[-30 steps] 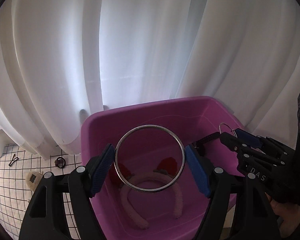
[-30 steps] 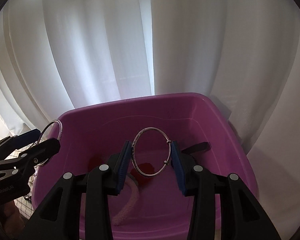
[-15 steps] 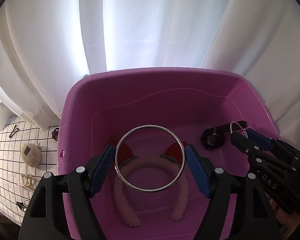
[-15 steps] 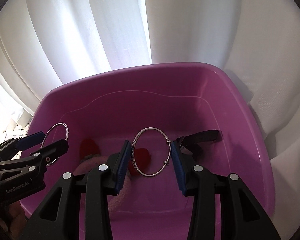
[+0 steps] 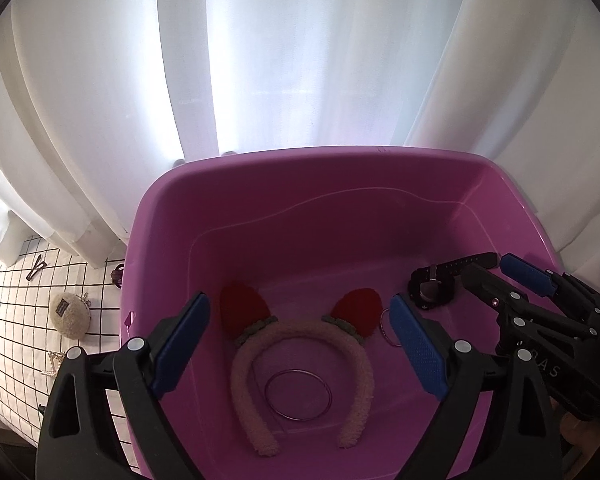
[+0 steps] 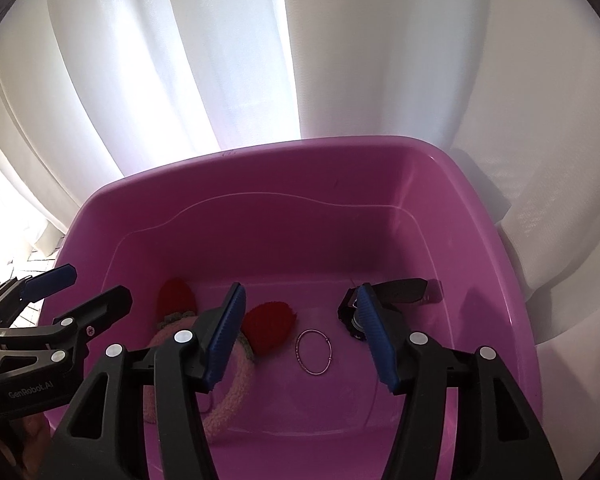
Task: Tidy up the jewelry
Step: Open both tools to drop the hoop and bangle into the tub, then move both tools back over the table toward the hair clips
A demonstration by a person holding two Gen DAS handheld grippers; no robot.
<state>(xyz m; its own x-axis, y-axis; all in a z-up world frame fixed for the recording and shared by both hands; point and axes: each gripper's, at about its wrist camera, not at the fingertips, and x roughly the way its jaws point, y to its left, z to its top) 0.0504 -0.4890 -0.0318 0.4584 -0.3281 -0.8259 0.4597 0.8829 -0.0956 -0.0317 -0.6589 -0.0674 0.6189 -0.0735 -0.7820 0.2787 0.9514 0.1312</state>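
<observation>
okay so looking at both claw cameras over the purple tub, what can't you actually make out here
- Left wrist view: the small bangle is half hidden behind the left claw's right finger.
- Right wrist view: the watch face sits behind the right claw's right finger; the headband's near end is behind its left finger.
- Left wrist view: the items on the grid cloth beside the tub are too small to identify.
</observation>
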